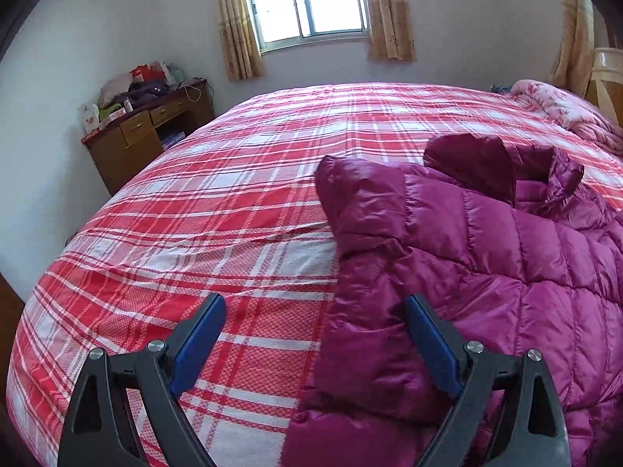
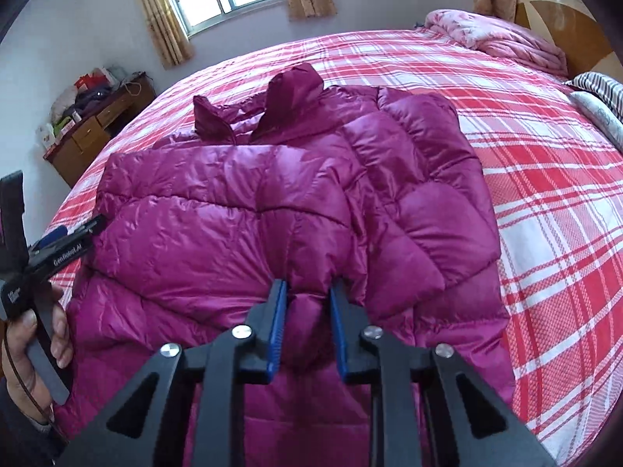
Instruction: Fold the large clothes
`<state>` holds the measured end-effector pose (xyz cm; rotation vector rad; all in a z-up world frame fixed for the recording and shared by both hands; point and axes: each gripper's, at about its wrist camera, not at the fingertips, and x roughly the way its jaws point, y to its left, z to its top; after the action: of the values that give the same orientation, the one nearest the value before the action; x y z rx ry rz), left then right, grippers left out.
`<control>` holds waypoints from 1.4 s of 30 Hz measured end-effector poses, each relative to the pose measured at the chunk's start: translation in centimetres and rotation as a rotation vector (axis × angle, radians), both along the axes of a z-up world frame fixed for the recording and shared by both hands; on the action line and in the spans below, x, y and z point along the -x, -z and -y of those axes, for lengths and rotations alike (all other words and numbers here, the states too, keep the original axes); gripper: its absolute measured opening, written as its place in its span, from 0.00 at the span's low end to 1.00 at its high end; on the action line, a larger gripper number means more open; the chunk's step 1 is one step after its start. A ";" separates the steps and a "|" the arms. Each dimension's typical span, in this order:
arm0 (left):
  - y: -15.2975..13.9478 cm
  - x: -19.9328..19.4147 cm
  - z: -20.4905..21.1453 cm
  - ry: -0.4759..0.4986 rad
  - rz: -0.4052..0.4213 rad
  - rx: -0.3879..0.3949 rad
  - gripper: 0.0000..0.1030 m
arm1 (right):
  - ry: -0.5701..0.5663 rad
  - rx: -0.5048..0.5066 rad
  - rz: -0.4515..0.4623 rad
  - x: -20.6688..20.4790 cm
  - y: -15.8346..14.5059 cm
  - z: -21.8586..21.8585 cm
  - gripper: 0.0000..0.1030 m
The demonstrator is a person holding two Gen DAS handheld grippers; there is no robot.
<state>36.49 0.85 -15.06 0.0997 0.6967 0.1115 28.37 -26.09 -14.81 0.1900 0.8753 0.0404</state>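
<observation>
We are working in a bedroom with pale walls, a curtained window [image 1: 307, 0] and a brown desk [image 1: 148, 132] piled with clutter in the corner; the bed [image 1: 218, 202] is wearing a red and white plaid sheet, woven and slightly rippled, with a pink quilt [image 2: 502, 35] bunched at its far end. The jacket [image 2: 241, 210] is lying front up across the middle of the bed, collar pointing toward the window, and its right sleeve is already lying folded over the body. It is a magenta puffer, glossy and slippery looking, stitched into fat quilted panels that are puffing up and creasing softly. Our right tool [image 2: 307, 303] is pinching a puffy ridge of the jacket near the hem, the blue pads pressing the fabric from both sides. Our left tool [image 1: 315, 334] is standing wide open over the jacket's left edge, one finger over the sheet and the other over the sleeve [image 1: 370, 233], gripping nothing yet. We judge that we are taking hold for the next fold, likely bringing the left side or the hem over the body. The next move is calling for the left tool to close on the sleeve edge, then for both tools to be lifting together and low, since the slick shell could be slipping out and the padding springing back open.
</observation>
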 end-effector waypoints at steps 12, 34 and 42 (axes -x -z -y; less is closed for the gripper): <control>-4.0 -2.4 -0.6 0.051 0.007 0.136 0.90 | 0.162 0.081 0.090 0.5 -3.6 -0.3 0.44; 3.6 -9.6 4.2 0.108 -0.255 0.161 0.98 | 0.020 0.106 0.057 -5.7 1.2 -2.5 0.29; 3.9 -10.0 4.7 0.099 -0.255 0.132 0.99 | 0.025 0.165 0.038 -6.0 1.6 -3.3 0.29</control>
<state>46.46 -3.87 -18.91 0.0219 0.9496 -0.0436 34.36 -22.83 -16.44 0.0457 0.8343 -0.0516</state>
